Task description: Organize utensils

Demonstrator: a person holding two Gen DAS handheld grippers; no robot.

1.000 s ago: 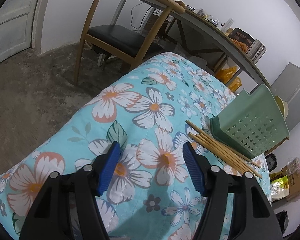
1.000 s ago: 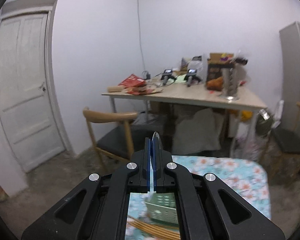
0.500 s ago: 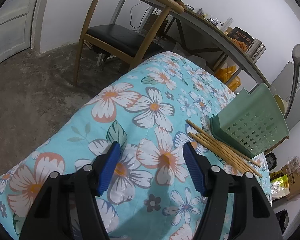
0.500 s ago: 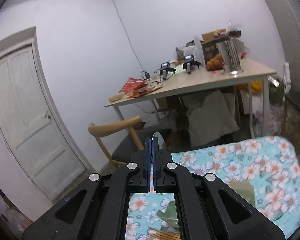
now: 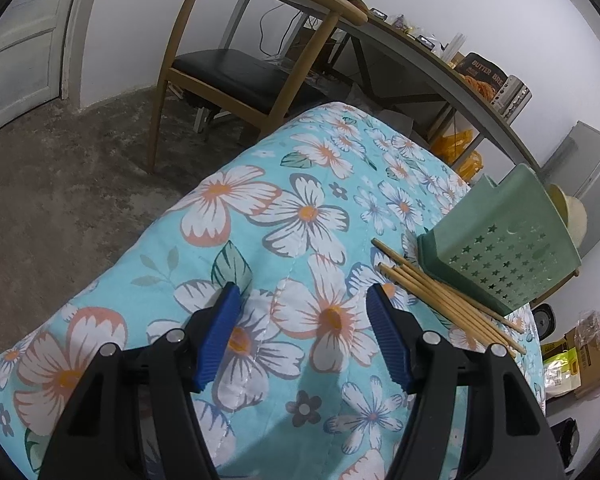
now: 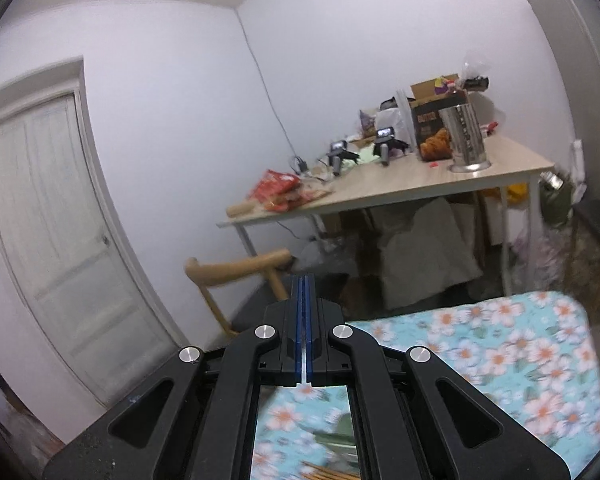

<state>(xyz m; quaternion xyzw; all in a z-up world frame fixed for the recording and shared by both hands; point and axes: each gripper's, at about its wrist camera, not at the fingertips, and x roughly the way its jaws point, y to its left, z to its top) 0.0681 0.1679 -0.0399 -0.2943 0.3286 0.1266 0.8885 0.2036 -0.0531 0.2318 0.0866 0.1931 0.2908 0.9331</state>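
Observation:
My left gripper (image 5: 302,320) hovers open over the floral cloth (image 5: 300,208), nothing between its blue pads. Just to its right lie several wooden chopsticks (image 5: 440,296), side by side against the foot of a green holder (image 5: 496,248) with star cut-outs. My right gripper (image 6: 303,280) is shut and held higher, pointing across the room. A thin pale sliver of the spoon (image 6: 303,362) shows between its pads; no tip sticks out above them. Below it the holder (image 6: 340,428) and chopsticks (image 6: 320,470) appear blurred.
A wooden chair (image 5: 260,68) with a black seat stands past the cloth's far edge. Behind it is a long table (image 6: 400,192) with snack bags, small devices, a box and a steel canister (image 6: 466,136). A white door (image 6: 48,220) is at the left.
The right gripper has rolled, tilting its view. The spoon tip that stuck up above its pads no longer shows, and the spoon has left the left wrist view. The left gripper has not moved.

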